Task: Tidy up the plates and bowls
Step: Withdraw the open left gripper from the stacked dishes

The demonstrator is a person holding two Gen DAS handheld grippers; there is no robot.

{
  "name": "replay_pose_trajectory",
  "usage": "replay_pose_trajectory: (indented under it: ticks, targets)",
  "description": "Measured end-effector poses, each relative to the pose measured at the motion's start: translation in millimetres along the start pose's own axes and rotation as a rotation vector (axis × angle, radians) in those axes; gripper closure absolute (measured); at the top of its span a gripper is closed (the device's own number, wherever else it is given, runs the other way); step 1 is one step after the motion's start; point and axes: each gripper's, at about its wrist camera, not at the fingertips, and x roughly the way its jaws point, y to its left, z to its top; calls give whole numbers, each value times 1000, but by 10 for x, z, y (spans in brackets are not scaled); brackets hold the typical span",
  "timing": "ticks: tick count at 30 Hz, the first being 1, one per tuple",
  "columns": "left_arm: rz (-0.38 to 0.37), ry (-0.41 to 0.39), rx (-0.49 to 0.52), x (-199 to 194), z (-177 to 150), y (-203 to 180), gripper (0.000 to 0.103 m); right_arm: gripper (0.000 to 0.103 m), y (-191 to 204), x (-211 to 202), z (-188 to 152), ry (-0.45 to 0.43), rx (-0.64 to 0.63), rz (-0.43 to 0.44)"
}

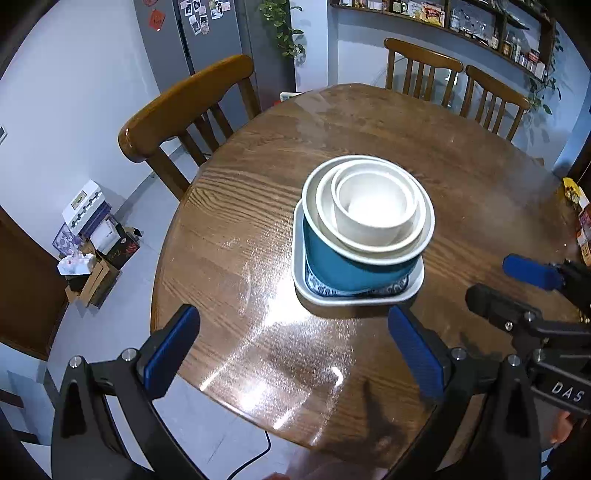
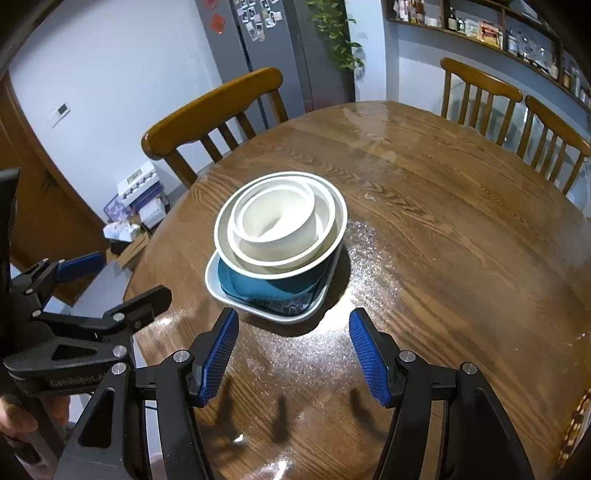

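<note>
A round wooden table [image 1: 369, 122] fills most of both views. In the left wrist view a stack of dishes stands just right of frame centre. At the base is a white square plate [image 1: 301, 284] with a blue patterned inner face. A teal bowl [image 1: 332, 266] sits on that plate. Nested inside it is a larger white bowl [image 1: 369, 247], and inside that a small white bowl [image 1: 369, 221]. The stack leans slightly off-centre on the plate.

Left gripper [image 1: 293, 350]: lower part of the left wrist view, jaws wide apart, nothing between them. Its blue pads stand clear of the plate; the right-hand pad lies near the plate's lower right corner, contact not evident.

Right gripper [image 2: 293, 350]: lower centre of the right wrist view, jaws apart, nothing between them. The plate [image 2: 214, 284] lies just above the fingertips in frame, not touching.

In the right wrist view the left gripper also shows at the left edge, held by a hand [image 2: 22, 417] at the lower left corner.

Wooden chairs [image 1: 184, 103] stand round the table at upper left and upper right. A grey fridge [image 1: 207, 37] with photos is at the top, a wall shelf [image 1: 461, 22] with jars at upper right, and boxes [image 1: 92, 240] on the floor at left.
</note>
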Motion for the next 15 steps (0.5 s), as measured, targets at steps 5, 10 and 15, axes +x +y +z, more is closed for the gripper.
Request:
replay_pose_trajectory:
  ticks: [5,10,15]
  targets:
    - [3,4,8,-1,-71,-25,1,39,9,8,-42,9,-7,6]
    - [1,6,9,3,-89,-46,1,39,-26,9,-67,14,-4,6]
    - [0,4,15,1,-92,-85,1,39,-32,6,-72,15,-4,5]
